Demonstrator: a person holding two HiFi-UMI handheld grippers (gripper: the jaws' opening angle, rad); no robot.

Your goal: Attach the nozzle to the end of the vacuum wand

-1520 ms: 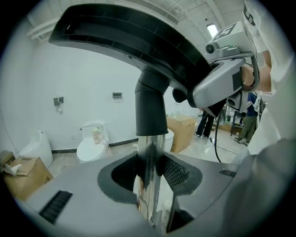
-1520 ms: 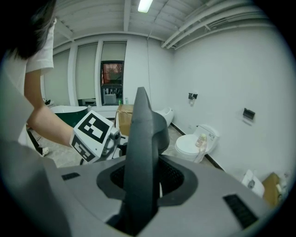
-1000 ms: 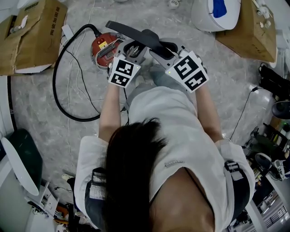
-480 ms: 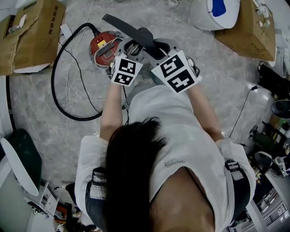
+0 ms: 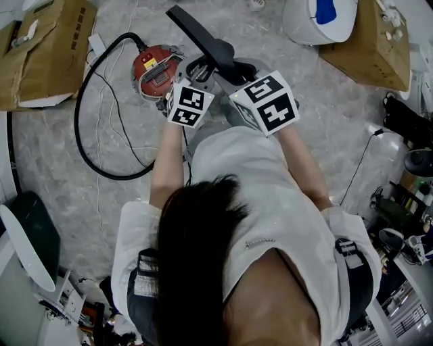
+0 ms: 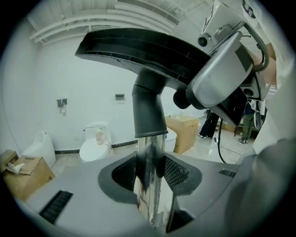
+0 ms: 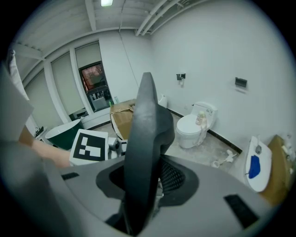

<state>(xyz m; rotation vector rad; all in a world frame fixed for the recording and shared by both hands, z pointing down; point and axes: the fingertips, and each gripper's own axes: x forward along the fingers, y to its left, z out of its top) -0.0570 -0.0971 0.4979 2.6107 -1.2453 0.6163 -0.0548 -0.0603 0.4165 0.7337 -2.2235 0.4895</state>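
Observation:
In the left gripper view a shiny metal vacuum wand (image 6: 150, 185) stands up between the jaws of my left gripper (image 6: 150, 171), which is shut on it. The dark nozzle's neck (image 6: 149, 111) sits over the wand's end, with its wide floor head (image 6: 138, 46) across the top. My right gripper (image 7: 143, 185) is shut on the nozzle (image 7: 145, 139), seen edge-on between its pads. In the head view both grippers, left (image 5: 191, 81) and right (image 5: 240, 78), are close together in front of the person, and the nozzle (image 5: 203, 37) slants up-left beyond them.
A red vacuum canister (image 5: 157, 71) lies on the floor just left of the grippers, its black hose (image 5: 84, 128) looping leftward. Cardboard boxes stand at far left (image 5: 47, 54) and far right (image 5: 369, 40), beside a white toilet (image 5: 321, 20). Gear crowds the right edge (image 5: 406, 203).
The right gripper has rolled and shifted slightly left, and the nozzle's floor head has swung from lying leftward to pointing more up-left. The left gripper has held still.

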